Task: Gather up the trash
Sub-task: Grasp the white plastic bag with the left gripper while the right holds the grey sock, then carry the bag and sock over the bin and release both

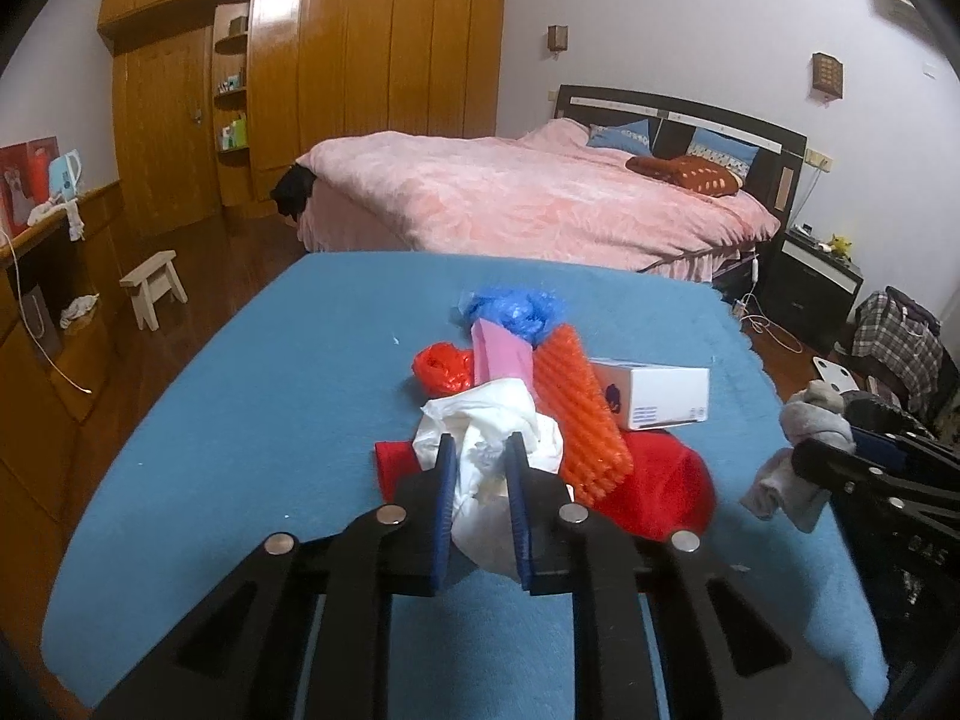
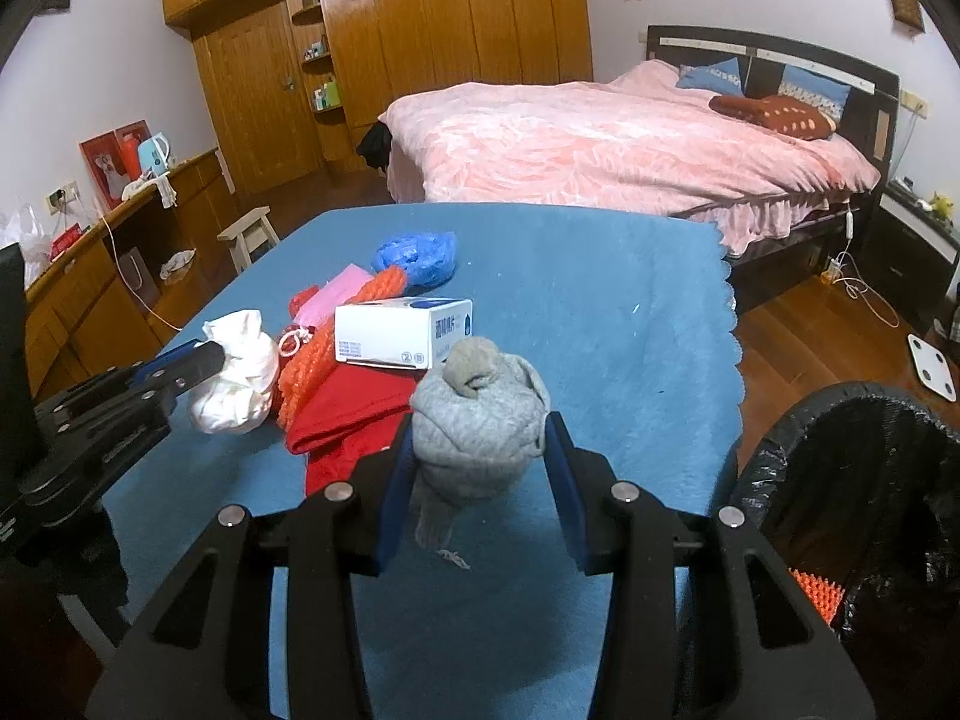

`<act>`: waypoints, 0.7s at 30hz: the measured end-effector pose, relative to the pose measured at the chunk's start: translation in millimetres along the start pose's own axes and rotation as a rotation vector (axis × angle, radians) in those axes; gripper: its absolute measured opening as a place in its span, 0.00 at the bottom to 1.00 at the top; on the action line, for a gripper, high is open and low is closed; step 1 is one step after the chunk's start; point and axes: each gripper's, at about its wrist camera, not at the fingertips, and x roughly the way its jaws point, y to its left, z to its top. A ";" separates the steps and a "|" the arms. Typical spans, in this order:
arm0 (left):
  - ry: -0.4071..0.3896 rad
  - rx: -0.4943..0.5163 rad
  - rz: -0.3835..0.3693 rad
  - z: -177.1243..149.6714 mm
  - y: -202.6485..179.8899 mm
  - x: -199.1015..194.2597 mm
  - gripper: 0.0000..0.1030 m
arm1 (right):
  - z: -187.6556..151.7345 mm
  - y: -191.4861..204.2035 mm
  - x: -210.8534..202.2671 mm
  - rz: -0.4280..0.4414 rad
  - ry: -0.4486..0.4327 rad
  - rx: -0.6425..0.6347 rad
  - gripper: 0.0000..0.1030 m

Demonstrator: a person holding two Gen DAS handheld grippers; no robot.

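My left gripper [image 1: 480, 450] is shut on a crumpled white plastic bag [image 1: 492, 468] just above the blue table cover [image 1: 252, 420]; the bag also shows in the right wrist view [image 2: 237, 378]. My right gripper [image 2: 480, 438] is shut on a balled grey sock [image 2: 477, 432], held above the cover; the sock also shows in the left wrist view [image 1: 798, 450]. On the cover lie a red cloth [image 2: 348, 420], an orange bubble sheet [image 1: 579, 414], a white box [image 2: 402, 330], a pink piece [image 1: 501, 354], a red bag [image 1: 441, 369] and a blue bag [image 2: 417, 255].
A bin lined with a black bag [image 2: 852, 480] stands at the table's right edge, with an orange piece [image 2: 813, 594] inside. A pink bed [image 2: 630, 138] lies behind. A small stool [image 1: 153, 285] and a wooden side counter [image 1: 36, 300] are to the left. A scale [image 2: 933, 360] lies on the floor.
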 end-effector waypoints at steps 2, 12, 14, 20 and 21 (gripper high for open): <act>-0.010 -0.001 -0.001 2.0 -1.4 -6.7 0.16 | 0.1 -0.4 -3.0 0.000 -0.004 -0.001 0.40; -0.046 0.026 -0.056 11.9 -25.2 -31.7 0.16 | 3.1 -11.8 -27.2 -0.014 -0.044 0.022 0.40; -0.055 0.036 -0.073 14.2 -33.2 -36.0 0.16 | 3.0 -14.8 -34.5 -0.019 -0.056 0.024 0.40; -0.063 0.058 -0.111 19.2 -56.4 -41.1 0.16 | 0.8 -27.6 -56.5 -0.038 -0.083 0.039 0.40; -0.064 0.061 -0.120 20.6 -61.0 -41.2 0.16 | 0.9 -30.3 -59.6 -0.043 -0.086 0.040 0.40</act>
